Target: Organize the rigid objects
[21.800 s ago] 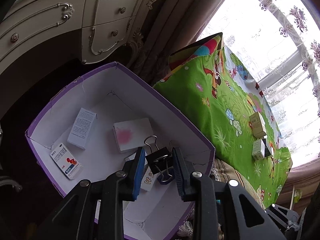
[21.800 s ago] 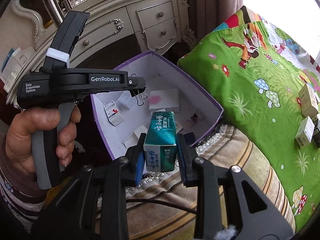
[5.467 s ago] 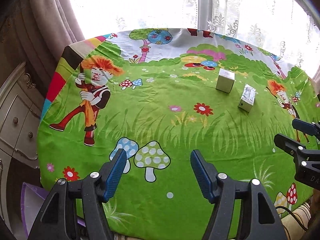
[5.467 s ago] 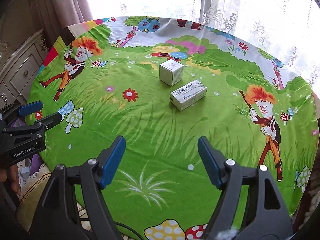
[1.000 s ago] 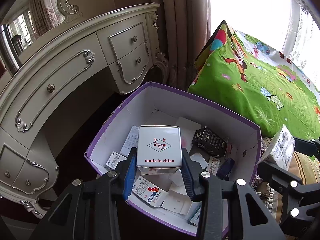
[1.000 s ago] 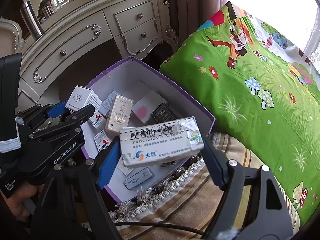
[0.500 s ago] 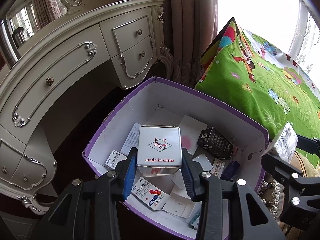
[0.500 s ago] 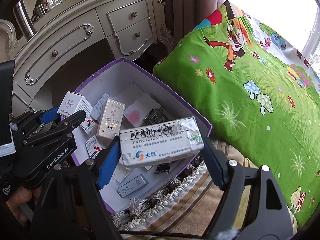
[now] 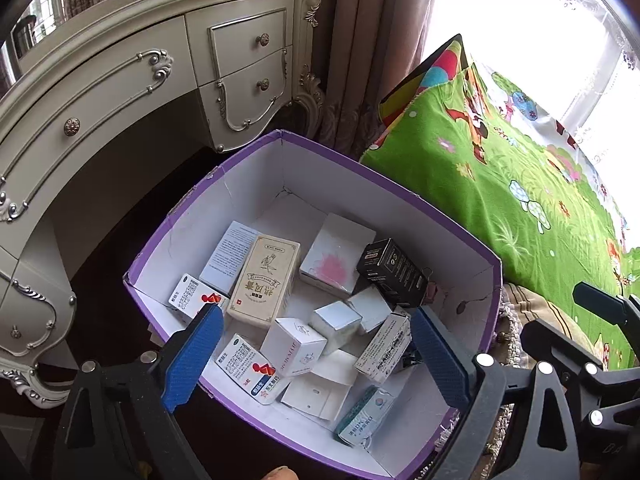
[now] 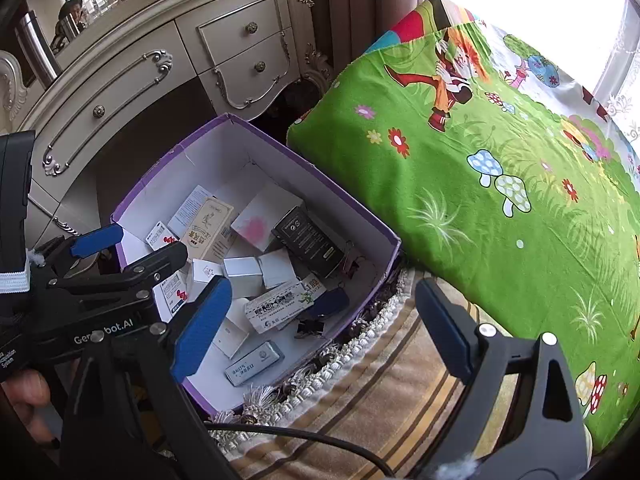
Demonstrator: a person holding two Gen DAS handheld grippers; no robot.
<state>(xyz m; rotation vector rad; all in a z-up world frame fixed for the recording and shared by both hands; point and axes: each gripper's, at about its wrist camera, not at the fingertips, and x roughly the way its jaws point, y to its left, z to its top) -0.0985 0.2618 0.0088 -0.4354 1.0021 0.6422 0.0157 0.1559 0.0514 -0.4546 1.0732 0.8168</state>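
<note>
Jaws of left gripper (image 9: pixel 316 352) and right gripper (image 10: pixel 322 326) opening wide, nothing between. White carton (image 9: pixel 294 346) and long pill box (image 10: pixel 280 306), clamped a second ago, now lying below in purple box (image 9: pixel 400 192). Bedspread (image 10: pixel 480 160) beyond looking cleared.

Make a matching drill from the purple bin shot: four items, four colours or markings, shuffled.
Items:
1. tall box
2. bin rim
3. carton by the far-right wall
4. square box

Looks:
A. black
B. white with a pink blotch
C. cream with a drawn figure
D. purple

Pairs: 1-C, 2-D, 3-A, 4-B
</note>
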